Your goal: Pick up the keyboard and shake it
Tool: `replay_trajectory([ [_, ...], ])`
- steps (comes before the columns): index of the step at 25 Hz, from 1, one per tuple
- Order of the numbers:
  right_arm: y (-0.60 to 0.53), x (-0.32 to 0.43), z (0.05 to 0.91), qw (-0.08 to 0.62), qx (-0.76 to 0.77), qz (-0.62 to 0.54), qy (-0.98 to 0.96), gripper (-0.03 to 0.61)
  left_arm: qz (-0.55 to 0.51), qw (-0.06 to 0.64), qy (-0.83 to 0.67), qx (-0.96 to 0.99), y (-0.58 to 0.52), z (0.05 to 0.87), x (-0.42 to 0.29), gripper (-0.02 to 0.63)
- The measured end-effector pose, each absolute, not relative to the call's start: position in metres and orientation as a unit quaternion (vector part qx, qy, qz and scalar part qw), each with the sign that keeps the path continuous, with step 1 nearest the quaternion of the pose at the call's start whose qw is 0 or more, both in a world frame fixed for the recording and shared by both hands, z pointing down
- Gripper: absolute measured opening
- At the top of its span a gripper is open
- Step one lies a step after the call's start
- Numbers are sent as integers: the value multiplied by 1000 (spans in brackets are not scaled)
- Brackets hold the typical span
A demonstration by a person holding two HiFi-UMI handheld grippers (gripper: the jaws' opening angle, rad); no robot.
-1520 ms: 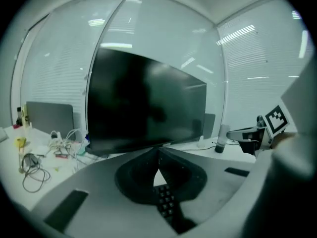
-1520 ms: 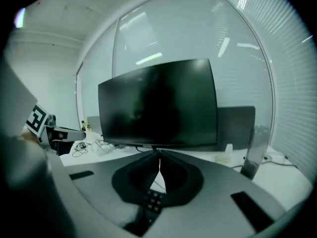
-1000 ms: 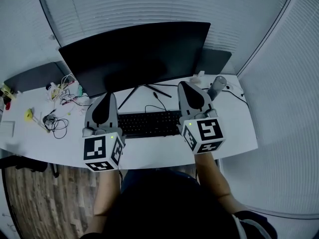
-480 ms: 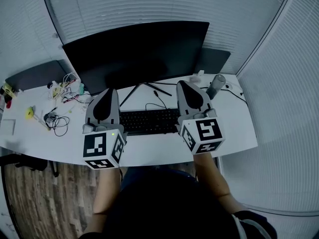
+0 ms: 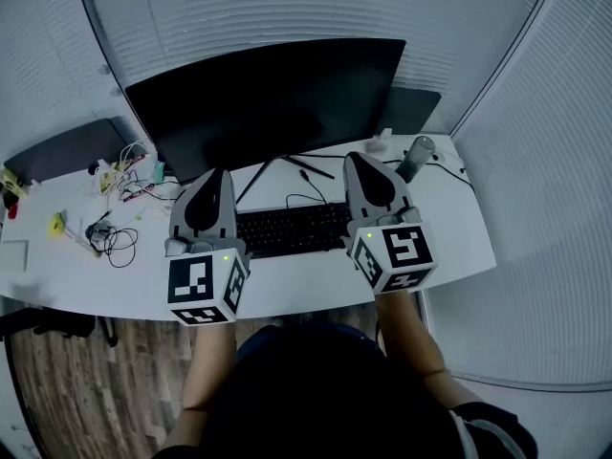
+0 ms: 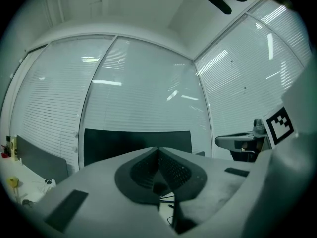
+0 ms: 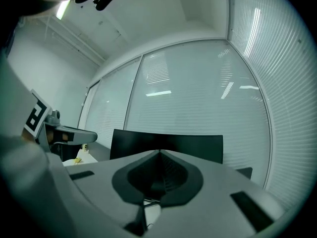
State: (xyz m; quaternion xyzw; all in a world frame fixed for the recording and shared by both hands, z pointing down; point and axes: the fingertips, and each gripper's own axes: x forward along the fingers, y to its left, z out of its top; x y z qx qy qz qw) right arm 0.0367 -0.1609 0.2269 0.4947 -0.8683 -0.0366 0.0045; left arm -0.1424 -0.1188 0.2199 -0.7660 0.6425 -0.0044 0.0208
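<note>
I see the flat black keyboard [image 5: 292, 229] lying on the smooth white desk [image 5: 449, 247], its ends hidden under my left gripper [image 5: 218, 175] and right gripper [image 5: 358, 159]. Both grippers' ribbed dark pads [image 6: 173, 170] are pressed together on nothing. Both forearms reach forward, grippers pointing at the monitor [image 5: 268, 103].

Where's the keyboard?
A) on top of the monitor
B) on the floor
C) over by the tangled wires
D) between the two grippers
D: in the head view the keyboard sits between the left gripper and the right gripper, in front of the monitor.
</note>
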Motion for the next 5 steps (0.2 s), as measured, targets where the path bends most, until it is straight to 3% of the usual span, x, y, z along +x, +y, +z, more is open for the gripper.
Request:
replay_trajectory([
  [5, -152, 14, 231, 5, 500, -40, -865, 27, -3, 25, 635, -772, -112, 225, -161, 23],
])
